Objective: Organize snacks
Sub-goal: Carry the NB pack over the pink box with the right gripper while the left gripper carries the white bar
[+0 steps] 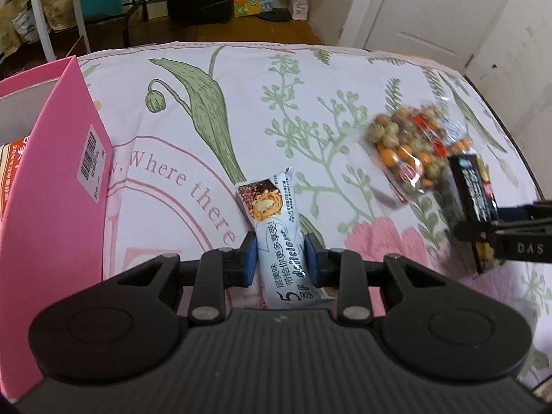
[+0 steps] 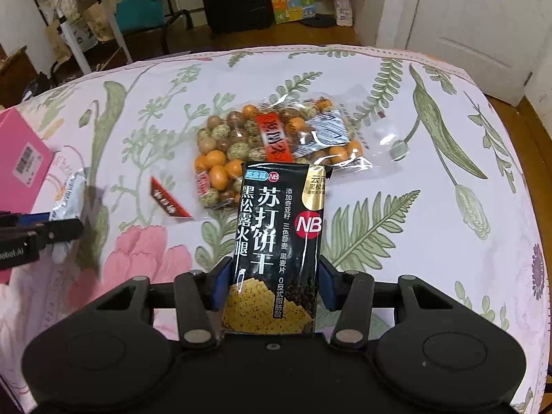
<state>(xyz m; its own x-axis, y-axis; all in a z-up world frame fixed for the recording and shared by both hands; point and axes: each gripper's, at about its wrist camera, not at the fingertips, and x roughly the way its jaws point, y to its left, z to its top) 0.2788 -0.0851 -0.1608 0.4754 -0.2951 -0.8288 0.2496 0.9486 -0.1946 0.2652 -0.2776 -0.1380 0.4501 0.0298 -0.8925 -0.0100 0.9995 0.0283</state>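
Left hand-held gripper (image 1: pixel 281 258) is clamped on the pale blue snack bar (image 1: pixel 276 231), blue pads (image 1: pixel 249 262) pressing both long sides of the wrapper, the bar's far end pointing out over the flowered cloth of the counter (image 1: pixel 310 79). Just to its left stands the pink box (image 1: pixel 51 179), open at the top, with an orange packet showing inside and a barcode sticker on its near wall. Over on the other side, the right hand-held gripper (image 2: pixel 274 283) is pinching the black cracker packet (image 2: pixel 276 241), jaws held partway apart by the packet's width, pads tight against its edges, the packet standing up along the fingers with its top edge overlapping the view of the clear bag of coated nuts (image 2: pixel 272 145). That bag lies flat on the cloth, mid-counter, beyond the black packet, orange and speckled balls showing through the plastic, a red label across it. From the right wrist view the left hand-held gripper comes in at the left edge with the silvery bar in it, the pink box right behind. The two held snacks are well apart from each other.
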